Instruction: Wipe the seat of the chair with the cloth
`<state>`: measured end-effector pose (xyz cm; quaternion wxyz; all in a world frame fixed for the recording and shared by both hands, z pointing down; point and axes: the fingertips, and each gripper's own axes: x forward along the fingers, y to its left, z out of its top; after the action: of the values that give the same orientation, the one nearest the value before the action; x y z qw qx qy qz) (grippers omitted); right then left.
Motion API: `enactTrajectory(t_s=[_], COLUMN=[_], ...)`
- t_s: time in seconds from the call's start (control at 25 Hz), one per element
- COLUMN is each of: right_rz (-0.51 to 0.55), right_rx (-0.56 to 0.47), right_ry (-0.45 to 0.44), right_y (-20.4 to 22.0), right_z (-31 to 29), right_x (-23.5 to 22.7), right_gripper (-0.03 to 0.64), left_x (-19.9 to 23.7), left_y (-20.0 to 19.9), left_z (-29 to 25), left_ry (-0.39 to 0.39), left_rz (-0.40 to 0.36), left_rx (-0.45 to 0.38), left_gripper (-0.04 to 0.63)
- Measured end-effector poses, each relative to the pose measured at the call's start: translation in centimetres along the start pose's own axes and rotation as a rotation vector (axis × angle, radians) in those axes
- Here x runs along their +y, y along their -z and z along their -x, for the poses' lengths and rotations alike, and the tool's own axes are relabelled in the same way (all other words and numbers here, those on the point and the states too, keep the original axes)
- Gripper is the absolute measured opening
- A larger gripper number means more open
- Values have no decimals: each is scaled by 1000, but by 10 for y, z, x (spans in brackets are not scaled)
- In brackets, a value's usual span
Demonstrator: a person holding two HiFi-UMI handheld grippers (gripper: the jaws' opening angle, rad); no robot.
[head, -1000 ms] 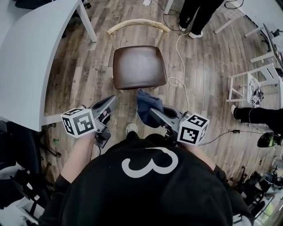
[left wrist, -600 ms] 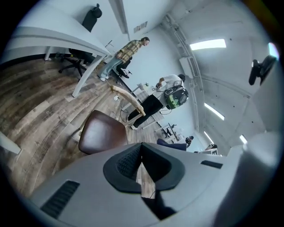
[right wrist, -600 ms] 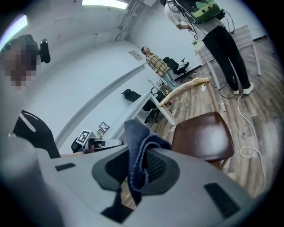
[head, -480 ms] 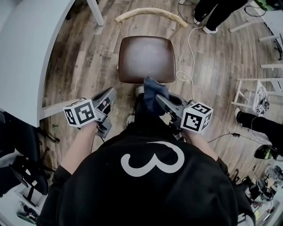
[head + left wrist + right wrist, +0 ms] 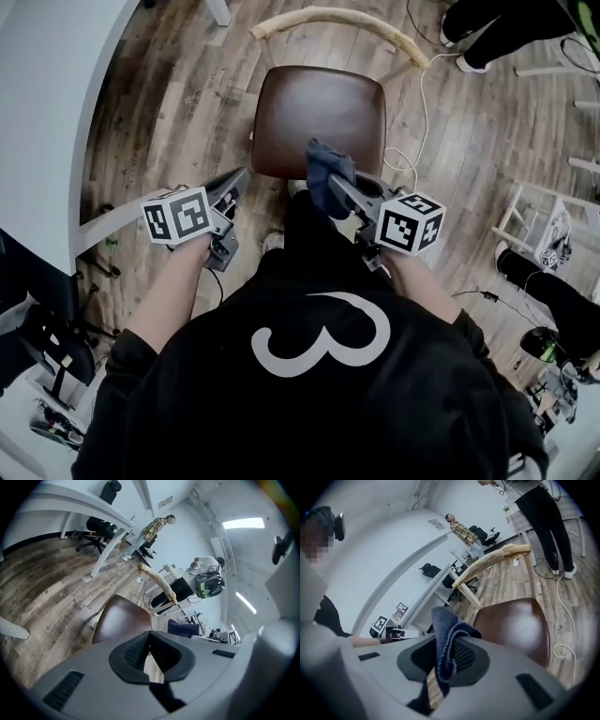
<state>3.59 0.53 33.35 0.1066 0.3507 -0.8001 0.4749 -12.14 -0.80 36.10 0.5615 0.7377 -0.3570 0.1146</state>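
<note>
A chair with a brown padded seat (image 5: 319, 112) and a curved pale wooden backrest (image 5: 337, 21) stands on the wood floor in front of me. My right gripper (image 5: 330, 180) is shut on a dark blue cloth (image 5: 325, 172) that hangs over the seat's near right edge. In the right gripper view the cloth (image 5: 446, 637) bunches between the jaws with the seat (image 5: 513, 627) just beyond. My left gripper (image 5: 236, 180) is shut and holds nothing, just left of the seat's near corner. The left gripper view shows the seat (image 5: 123, 620) ahead.
A white table (image 5: 47, 103) runs along the left, one leg (image 5: 217, 11) near the chair. A white cable (image 5: 417, 103) trails on the floor right of the seat. A person's legs (image 5: 487, 28) stand at the top right; white furniture (image 5: 534, 216) stands at the right.
I have moved closer to the chair. My right gripper has carried the cloth forward from the floor area to the seat's near edge. The left gripper has come forward alongside.
</note>
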Motion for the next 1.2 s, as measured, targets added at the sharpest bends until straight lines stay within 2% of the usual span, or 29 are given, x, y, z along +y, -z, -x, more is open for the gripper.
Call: enactTrajectory(t_s=[0.12, 0.28, 0.48, 0.8, 1.2], right_rz=[-15, -22, -35, -71, -67], right_rx=[38, 87, 92, 76, 81], right_ry=[16, 16, 32, 4, -8], right_y=[-10, -21, -39, -68, -73], right_z=[-21, -47, -87, -151, -231], right_x=[-27, -52, -79, -90, -103], right_gripper=[55, 55, 55, 55, 55], left_x=[17, 37, 62, 78, 96], left_y=[-6, -10, -8, 0, 27], left_z=[-20, -38, -63, -88, -100], left_ry=[-37, -70, -121, -132, -175], left_rz=[14, 70, 113, 132, 243], left_rx=[12, 7, 18, 41, 70], left_gripper=[12, 12, 12, 12, 12])
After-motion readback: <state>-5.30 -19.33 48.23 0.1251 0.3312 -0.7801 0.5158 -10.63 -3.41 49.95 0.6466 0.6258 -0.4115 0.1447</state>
